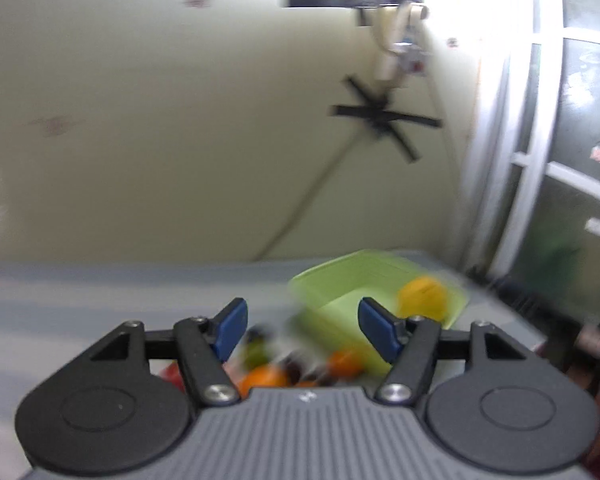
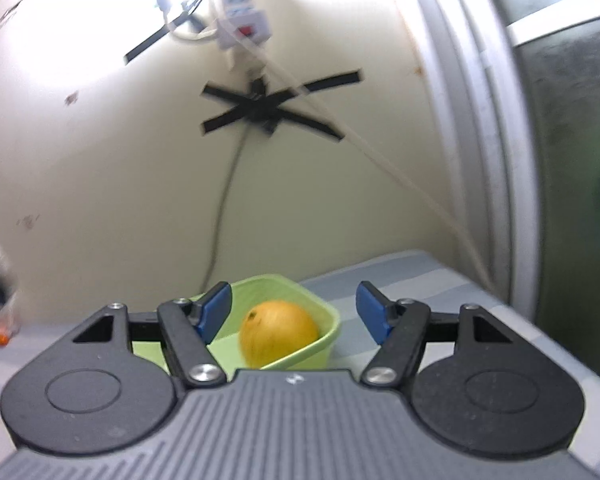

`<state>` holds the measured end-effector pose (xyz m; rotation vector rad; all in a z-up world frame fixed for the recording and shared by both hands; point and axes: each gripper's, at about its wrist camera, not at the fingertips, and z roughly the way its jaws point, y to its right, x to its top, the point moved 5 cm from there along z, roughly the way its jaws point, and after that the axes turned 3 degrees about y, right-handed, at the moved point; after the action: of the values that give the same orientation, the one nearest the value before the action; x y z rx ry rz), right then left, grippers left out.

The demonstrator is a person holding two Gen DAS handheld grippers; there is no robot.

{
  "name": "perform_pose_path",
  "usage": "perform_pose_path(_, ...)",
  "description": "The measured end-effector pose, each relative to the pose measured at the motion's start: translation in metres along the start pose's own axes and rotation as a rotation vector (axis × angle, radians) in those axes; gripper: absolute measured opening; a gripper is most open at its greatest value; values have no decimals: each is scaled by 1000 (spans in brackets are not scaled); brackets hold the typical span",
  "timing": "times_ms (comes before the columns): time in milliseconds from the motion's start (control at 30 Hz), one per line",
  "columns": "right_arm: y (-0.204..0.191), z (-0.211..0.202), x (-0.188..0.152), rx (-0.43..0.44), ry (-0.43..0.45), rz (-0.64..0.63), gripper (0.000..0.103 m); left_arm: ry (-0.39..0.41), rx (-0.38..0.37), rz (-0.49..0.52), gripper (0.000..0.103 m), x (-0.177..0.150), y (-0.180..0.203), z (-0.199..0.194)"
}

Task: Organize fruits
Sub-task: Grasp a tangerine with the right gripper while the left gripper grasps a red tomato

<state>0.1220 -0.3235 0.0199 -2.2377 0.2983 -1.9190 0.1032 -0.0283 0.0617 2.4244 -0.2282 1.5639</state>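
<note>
We see a pale wall [image 2: 100, 160] with black tape crosses [image 2: 268, 108] behind a grey-blue bench [image 2: 412, 280]. A green tub [image 2: 324, 332] sits near the far right corner of the bench. One big round orange [image 2: 278, 332] lies inside it, smooth and yellow-orange.

Our right tool [image 2: 294, 316] is wide open and holds nothing. Our left tool [image 1: 302, 328] is wide open and empty too.

A blurry pile of small fruits [image 1: 268, 374], orange, green and red, lies on the bench just beside the tub's near side.

We think a fast grab could knock the round fruits and roll them off the bench, or bump the light tub away.
</note>
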Motion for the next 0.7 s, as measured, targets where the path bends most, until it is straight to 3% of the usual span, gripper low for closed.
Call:
perform_pose_path(100, -1, -5, -1, -30, 26, -1, 66, -21, 68, 1, 63, -35, -25, -23)
perform_pose_path(233, -13, -13, -7, -2, -38, -3, 54, -71, 120, -11, 61, -66, -49, -29)
perform_pose_path(467, -70, -50, -34, 175, -130, -64, 53, -108, 59, -74, 60, -80, -54, -13)
perform_pose_path(700, -129, -47, -67, 293, -272, -267, 39, -109, -1, -59, 60, -81, -41, -7)
